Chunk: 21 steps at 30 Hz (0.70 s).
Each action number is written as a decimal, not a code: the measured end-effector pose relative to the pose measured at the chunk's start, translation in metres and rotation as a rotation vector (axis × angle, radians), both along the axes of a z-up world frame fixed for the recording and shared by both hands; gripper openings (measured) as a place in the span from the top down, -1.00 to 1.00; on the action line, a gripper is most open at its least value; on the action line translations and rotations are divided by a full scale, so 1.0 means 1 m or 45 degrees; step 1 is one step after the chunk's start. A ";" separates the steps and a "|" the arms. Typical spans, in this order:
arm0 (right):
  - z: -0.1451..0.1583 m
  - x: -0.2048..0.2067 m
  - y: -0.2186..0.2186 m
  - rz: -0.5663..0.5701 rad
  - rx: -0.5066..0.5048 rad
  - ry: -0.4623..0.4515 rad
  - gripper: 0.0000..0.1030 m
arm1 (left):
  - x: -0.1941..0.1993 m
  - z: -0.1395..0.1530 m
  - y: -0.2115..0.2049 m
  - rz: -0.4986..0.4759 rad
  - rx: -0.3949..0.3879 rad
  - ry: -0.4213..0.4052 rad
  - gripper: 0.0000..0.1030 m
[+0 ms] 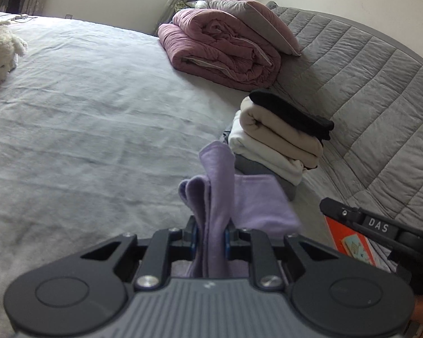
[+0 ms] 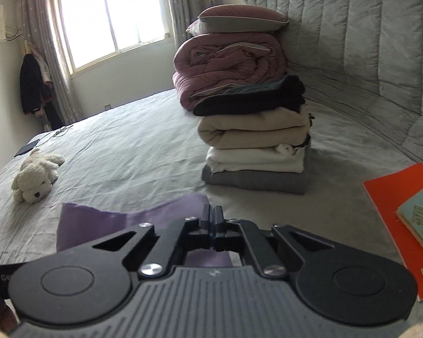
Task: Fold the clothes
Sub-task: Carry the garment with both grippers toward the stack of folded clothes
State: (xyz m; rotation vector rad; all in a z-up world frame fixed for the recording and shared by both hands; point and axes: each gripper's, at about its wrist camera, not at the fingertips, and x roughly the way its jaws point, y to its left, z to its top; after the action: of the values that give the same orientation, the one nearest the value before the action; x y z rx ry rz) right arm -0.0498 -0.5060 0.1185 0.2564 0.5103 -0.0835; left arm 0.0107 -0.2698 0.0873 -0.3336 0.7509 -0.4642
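A folded lilac garment [image 1: 225,197] is pinched between the fingers of my left gripper [image 1: 211,235], which is shut on it and holds it above the grey bed sheet [image 1: 84,126]. The same lilac cloth [image 2: 98,222] shows in the right wrist view, just beyond my right gripper [image 2: 214,222]. The right gripper's jaws are pressed together; whether they pinch the cloth's edge is hidden. A stack of folded clothes [image 1: 279,140], black on top, then beige, white and grey, stands just beyond the lilac garment [image 2: 253,138].
A rolled pink duvet [image 1: 220,45] with a pillow [image 2: 239,19] sits behind the stack against the quilted grey headboard [image 1: 366,84]. An orange book [image 2: 400,211] lies to the right. A white plush dog [image 2: 36,177] lies far left.
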 end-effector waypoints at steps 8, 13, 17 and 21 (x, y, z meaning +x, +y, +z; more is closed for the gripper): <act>-0.050 0.003 -0.044 0.058 0.265 0.182 0.72 | 0.015 -0.038 0.002 0.062 -0.008 0.095 0.67; -0.072 0.016 -0.040 0.138 0.371 0.291 0.38 | 0.023 -0.049 0.026 0.106 -0.065 0.163 0.67; -0.079 0.021 -0.039 0.188 0.453 0.295 -0.13 | 0.024 -0.055 0.027 0.096 -0.048 0.172 0.67; -0.094 0.027 -0.034 0.260 0.485 0.343 -0.10 | 0.028 -0.059 0.030 0.092 -0.070 0.186 0.67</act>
State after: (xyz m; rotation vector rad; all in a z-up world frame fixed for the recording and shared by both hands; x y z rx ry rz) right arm -0.0231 -0.5397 0.0250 0.5680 0.8177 0.1828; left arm 0.0386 -0.2400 0.0287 -0.4488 0.8662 -0.3954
